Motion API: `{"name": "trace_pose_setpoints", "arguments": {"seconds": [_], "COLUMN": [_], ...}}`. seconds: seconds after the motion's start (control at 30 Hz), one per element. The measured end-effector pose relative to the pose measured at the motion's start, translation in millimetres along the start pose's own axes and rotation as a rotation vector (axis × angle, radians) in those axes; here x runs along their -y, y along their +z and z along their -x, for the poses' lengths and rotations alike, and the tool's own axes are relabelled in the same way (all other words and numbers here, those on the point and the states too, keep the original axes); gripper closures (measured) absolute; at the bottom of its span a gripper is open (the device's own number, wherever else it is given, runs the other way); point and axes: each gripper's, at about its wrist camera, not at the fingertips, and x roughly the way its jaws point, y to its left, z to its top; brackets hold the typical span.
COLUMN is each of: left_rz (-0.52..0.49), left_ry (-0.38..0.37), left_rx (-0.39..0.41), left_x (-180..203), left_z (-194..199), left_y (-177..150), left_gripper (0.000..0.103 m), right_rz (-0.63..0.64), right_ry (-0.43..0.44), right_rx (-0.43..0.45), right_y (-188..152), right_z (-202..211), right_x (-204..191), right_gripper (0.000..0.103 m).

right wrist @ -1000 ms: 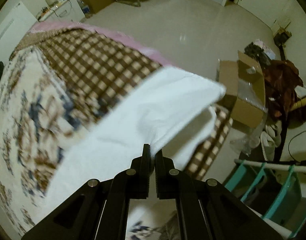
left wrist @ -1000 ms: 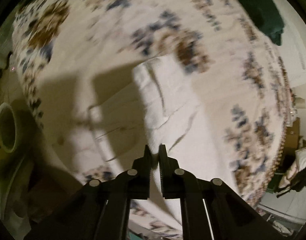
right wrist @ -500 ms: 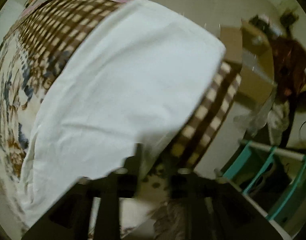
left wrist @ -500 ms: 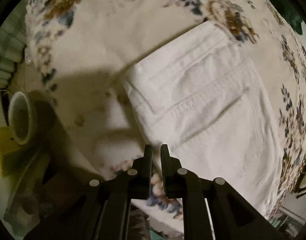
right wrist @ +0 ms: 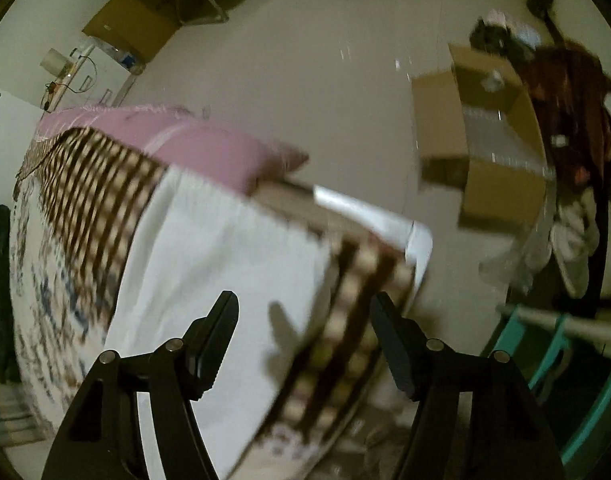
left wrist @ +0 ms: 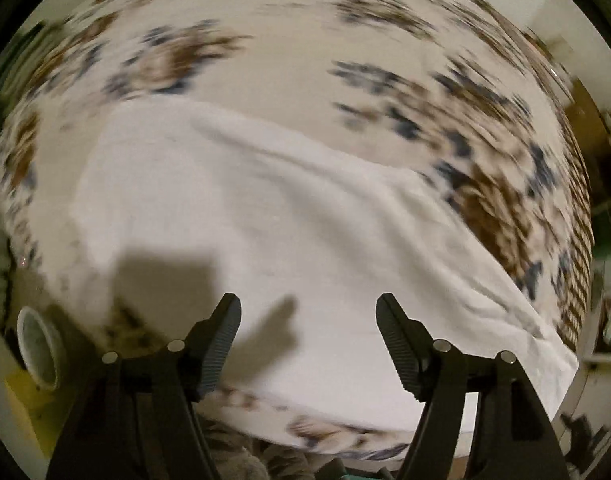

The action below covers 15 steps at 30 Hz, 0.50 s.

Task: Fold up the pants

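Note:
The white pants [left wrist: 265, 220] lie spread flat on the flower-patterned bed cover [left wrist: 289, 52], running from upper left to lower right. My left gripper [left wrist: 307, 340] is open and empty, held above the near edge of the pants. In the right wrist view the pants [right wrist: 225, 264] lie across the cover next to its brown checked border [right wrist: 93, 184]. My right gripper [right wrist: 305, 340] is open and empty above the pants' end near the bed's corner. Both views are blurred by motion.
A round white container [left wrist: 37, 344] stands on the floor left of the bed. A pink sheet [right wrist: 193, 144] shows at the bed's far edge. An open cardboard box [right wrist: 485, 136], clothes [right wrist: 573, 92] and a teal rack [right wrist: 577, 360] stand on the floor to the right.
Both grippers were shut on the pants one second ago. Both have since let go and opened wide. The pants now lie flat on the bed, and both grippers have drawn back.

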Motion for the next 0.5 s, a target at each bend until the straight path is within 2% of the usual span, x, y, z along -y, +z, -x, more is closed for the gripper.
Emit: {"name": "trace_pose_setpoints", "arguments": {"seconds": [0.1, 0.23, 0.27, 0.3, 0.33, 0.37, 0.43, 0.5], "left_rz": [-0.085, -0.166, -0.183, -0.209, -0.224, -0.234, -0.229, -0.213], "left_ry": [0.002, 0.005, 0.006, 0.012, 0.015, 0.017, 0.019, 0.031], "left_rx": [-0.002, -0.035, -0.045, -0.06, -0.066, -0.068, -0.066, -0.076], "left_x": [40, 82, 89, 98, 102, 105, 106, 104], "left_z": [-16, -40, -45, -51, -53, -55, -55, -57], "left_y": [-5, -10, -13, -14, -15, -16, -19, -21], "left_gripper": [0.035, 0.035, 0.034, 0.03, 0.028, 0.026, 0.026, 0.026], "right_rz": [0.056, 0.166, 0.207, 0.26, 0.311, 0.351, 0.396, 0.364], "right_ry": [-0.014, -0.001, 0.005, -0.009, -0.029, -0.054, -0.088, -0.094], "right_rx": [0.011, -0.058, -0.072, -0.083, -0.083, -0.073, -0.034, 0.01], "right_y": [26, 41, 42, 42, 39, 38, 38, 48], "right_z": [-17, -49, -56, -62, -66, -67, -63, -55], "right_x": [-13, -34, -40, -48, -59, -64, -70, -65], "right_gripper": [0.032, 0.036, 0.05, 0.074, 0.091, 0.099, 0.1, 0.1]}}
